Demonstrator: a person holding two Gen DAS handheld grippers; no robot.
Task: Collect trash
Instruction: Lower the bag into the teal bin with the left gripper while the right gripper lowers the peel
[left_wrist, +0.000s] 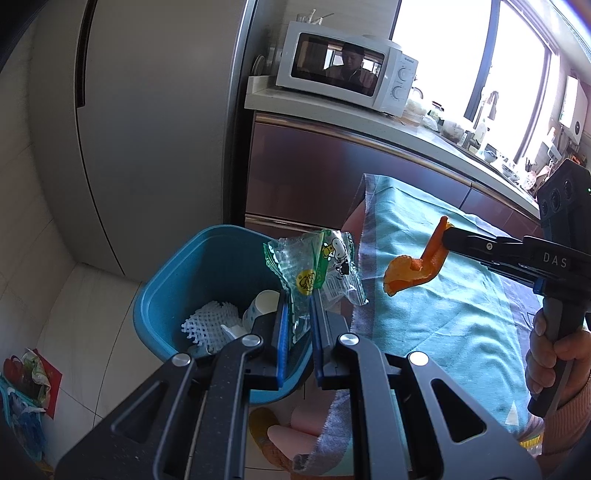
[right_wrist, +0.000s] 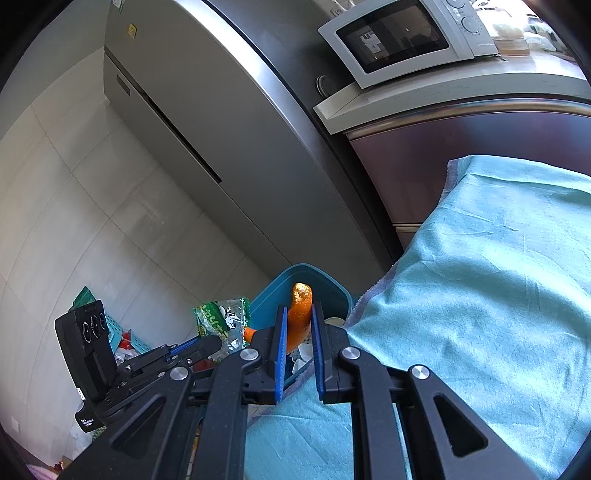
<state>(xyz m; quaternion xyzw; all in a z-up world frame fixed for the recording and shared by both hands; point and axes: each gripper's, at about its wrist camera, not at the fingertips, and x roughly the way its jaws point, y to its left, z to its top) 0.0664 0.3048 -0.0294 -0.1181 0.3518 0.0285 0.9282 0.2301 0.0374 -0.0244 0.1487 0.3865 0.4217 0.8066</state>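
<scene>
Jaws on both sides are clamped on trash: the left gripper (left_wrist: 298, 295) pinches a crinkly clear-and-green snack wrapper (left_wrist: 317, 267) right above the blue bin (left_wrist: 173, 280), and the right gripper (right_wrist: 297, 314) grips a curl of orange peel (right_wrist: 299, 314) over the edge of the teal cloth (right_wrist: 480, 277) covering the surface, just beside the bin. Inside the bin there's already a white foam net (left_wrist: 208, 323) and a paper cup (left_wrist: 260, 304).

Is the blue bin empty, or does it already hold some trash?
Not empty. The blue bin holds a white foam net and a paper cup.
</scene>
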